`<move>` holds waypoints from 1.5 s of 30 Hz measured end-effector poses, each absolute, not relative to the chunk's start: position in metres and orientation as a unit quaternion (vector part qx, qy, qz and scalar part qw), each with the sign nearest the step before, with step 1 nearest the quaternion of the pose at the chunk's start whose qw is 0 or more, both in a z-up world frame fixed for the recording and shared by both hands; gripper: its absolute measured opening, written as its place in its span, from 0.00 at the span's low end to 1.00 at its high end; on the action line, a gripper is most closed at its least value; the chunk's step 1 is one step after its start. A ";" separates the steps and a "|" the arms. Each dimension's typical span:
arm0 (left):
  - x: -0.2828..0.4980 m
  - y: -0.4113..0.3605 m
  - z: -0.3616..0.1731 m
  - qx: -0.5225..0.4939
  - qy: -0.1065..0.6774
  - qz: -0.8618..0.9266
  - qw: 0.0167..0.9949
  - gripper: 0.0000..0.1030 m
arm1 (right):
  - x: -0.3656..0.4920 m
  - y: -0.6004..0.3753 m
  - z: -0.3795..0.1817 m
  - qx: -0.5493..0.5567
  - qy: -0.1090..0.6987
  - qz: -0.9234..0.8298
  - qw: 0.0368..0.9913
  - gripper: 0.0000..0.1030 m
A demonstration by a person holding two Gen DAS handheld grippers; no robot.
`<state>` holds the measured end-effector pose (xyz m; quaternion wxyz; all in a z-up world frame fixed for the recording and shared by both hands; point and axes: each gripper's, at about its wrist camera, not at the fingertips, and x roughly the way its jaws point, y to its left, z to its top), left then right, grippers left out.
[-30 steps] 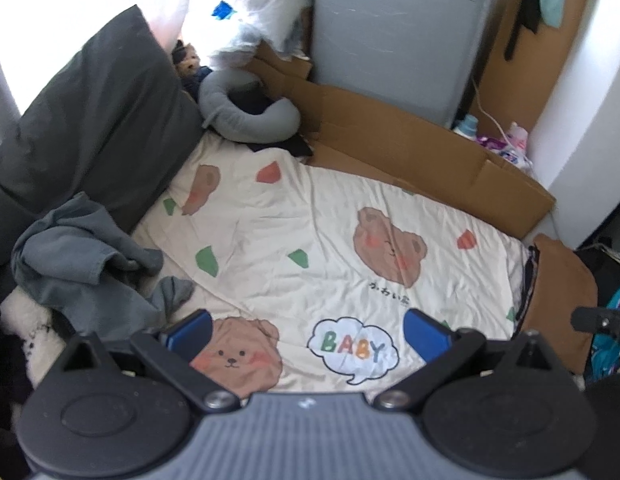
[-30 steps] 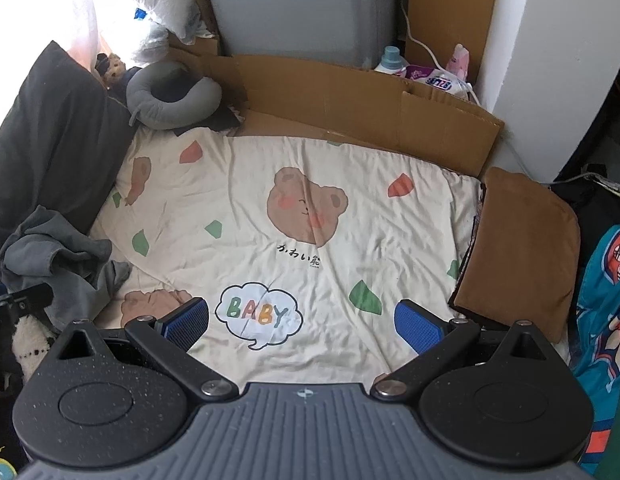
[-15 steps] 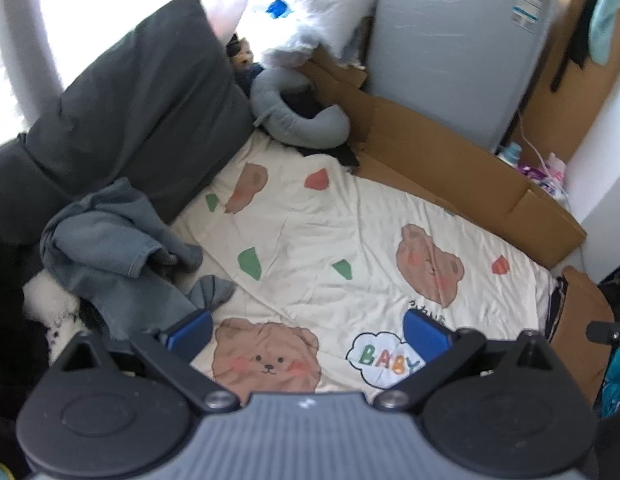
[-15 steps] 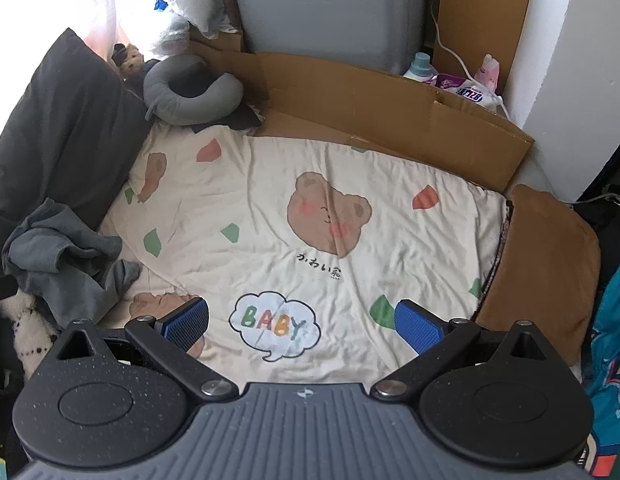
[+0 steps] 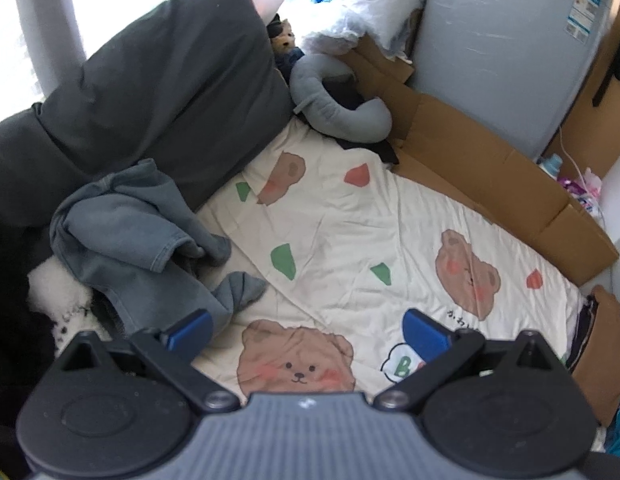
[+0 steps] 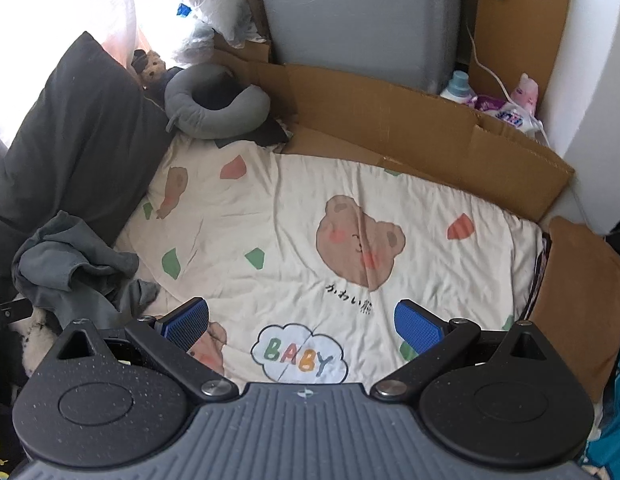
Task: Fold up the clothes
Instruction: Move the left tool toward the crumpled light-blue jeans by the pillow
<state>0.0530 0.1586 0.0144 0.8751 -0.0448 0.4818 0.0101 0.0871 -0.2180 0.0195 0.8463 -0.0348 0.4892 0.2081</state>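
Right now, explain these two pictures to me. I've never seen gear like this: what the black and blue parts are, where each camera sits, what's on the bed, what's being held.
No robot here: a person holds a two-finger claw in each hand, and a fisheye camera on each looks forward along its fingers. The black arms with blue pads low in each picture are those fingers. One picture comes from the left claw, the other from the right claw. Both stand open and hold nothing.

Below them lies a cream bear-print blanket reading "BABY". At its left edge sits a crumpled grey-blue garment, the thing to fold, untouched. Behind it leans a dark pillow; a grey neck pillow and cardboard lie at the far edge.
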 end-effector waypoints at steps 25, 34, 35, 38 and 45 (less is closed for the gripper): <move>0.061 0.273 -0.025 -0.082 0.435 0.081 0.893 0.87 | 0.125 -0.139 -0.034 -0.084 0.445 0.332 0.827 0.99; 0.060 0.323 -0.048 -0.094 0.411 0.118 0.899 0.85 | 0.122 -0.108 -0.058 -0.082 0.417 0.402 0.811 0.99; 0.061 0.325 -0.053 -0.089 0.411 0.116 0.900 0.85 | 0.121 -0.105 -0.059 -0.082 0.412 0.411 0.809 0.99; 0.064 0.329 -0.066 -0.085 0.406 0.119 0.902 0.84 | 0.120 -0.096 -0.062 -0.079 0.402 0.433 0.803 0.99; 0.091 0.326 -0.107 -0.071 0.414 0.117 0.900 0.83 | 0.123 -0.081 -0.081 -0.086 0.417 0.458 0.780 0.99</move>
